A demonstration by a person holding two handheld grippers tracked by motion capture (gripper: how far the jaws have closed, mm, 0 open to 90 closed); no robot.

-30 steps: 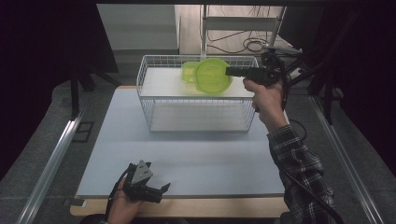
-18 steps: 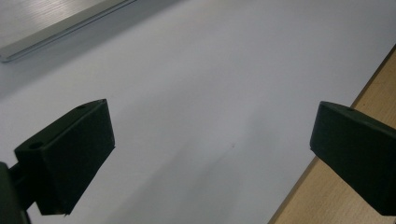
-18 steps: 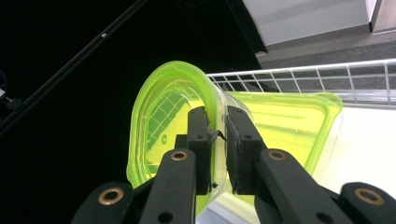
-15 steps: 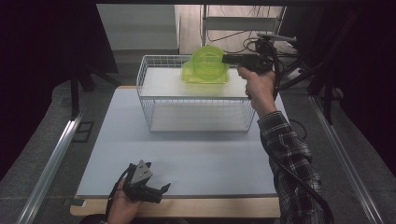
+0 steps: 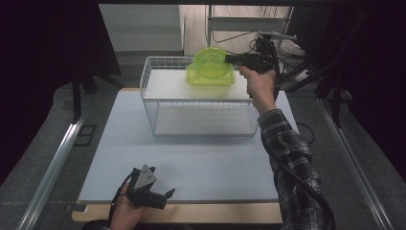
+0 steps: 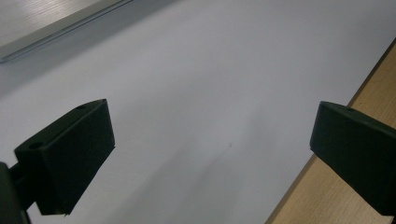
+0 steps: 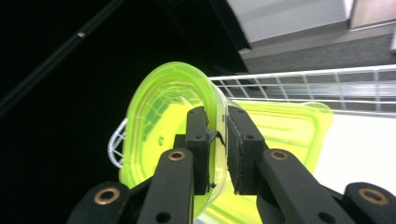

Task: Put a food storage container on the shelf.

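Observation:
My right gripper (image 5: 228, 59) is held over the far right part of a white wire basket (image 5: 158, 103), shut on the rim of a clear green round tub (image 5: 209, 63). The tub stands on edge in the air. In the right gripper view the tub's wall (image 7: 159, 121) runs between the two pads of the right gripper (image 7: 218, 122), whose jaws have just eased open slightly. A second green container (image 5: 210, 80) lies in the basket below the tub (image 7: 289, 130). My left gripper (image 5: 167, 199) rests at the table's front edge, open, with nothing between the jaws of the left gripper (image 6: 210, 135).
The basket stands at the far middle of a white mat (image 5: 201, 163) on a wooden table, whose edge (image 6: 327, 196) shows beside the left jaws. A metal rail (image 5: 52, 163) runs along the left. Cables and a stand (image 5: 268, 24) lie beyond the table.
My right hand has carried the green tub leftward and a little up over the basket, tipping it more upright. The left hand has stayed still.

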